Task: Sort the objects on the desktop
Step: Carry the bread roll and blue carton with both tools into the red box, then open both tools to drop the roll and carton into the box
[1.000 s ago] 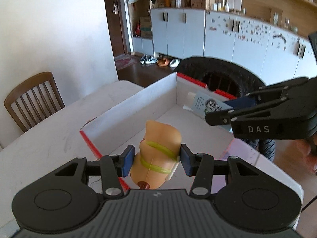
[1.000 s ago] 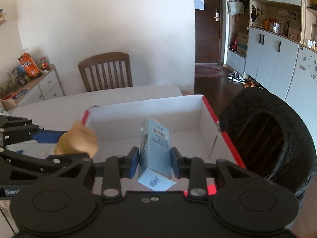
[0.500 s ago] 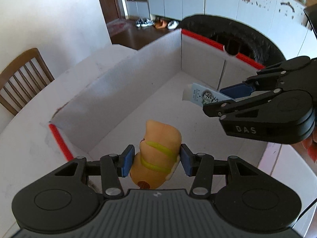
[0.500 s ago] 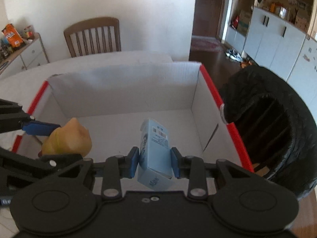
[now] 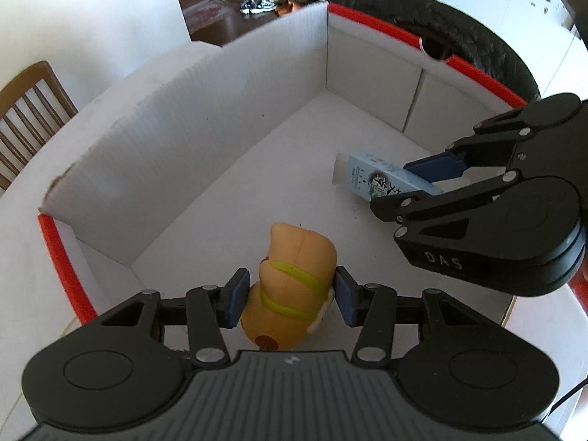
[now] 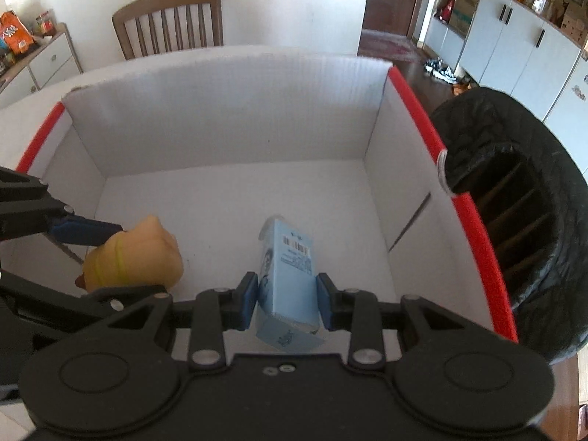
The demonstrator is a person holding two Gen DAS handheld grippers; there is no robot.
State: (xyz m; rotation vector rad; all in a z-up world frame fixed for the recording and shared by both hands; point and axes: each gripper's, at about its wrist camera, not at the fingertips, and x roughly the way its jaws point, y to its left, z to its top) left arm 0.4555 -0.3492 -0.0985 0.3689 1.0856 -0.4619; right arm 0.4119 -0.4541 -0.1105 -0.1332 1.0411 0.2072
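My left gripper (image 5: 290,296) is clamped on a tan toy (image 5: 290,286), the blue pads pressing its two sides at mid-body; my right gripper (image 6: 286,303) is clamped the same way on a light blue carton (image 6: 288,275), jaws narrow, pads flat on its two long side faces. Both items hang inside the white box (image 6: 228,117), above its floor — the toy toward the box's left wall, the carton toward the right wall with the red rim, neither visibly touching the floor. The toy is rounded and lumpy, smooth-skinned, crossed by yellow-green bands, with a brown spot at the near end; I judge it light and somewhat yielding, likely rubber or soft plastic, so the grip belongs across its widest bulge, where the pads cannot slide off a curve. The carton is a rectangular paperboard pack with printed faces and a barcode label; I judge it light, stiff along its edges but crushable on the broad faces, so hold pressure should stay modest. The box is corrugated board, matt white inside, with straight upright walls — a forgiving surface for setting both items down.
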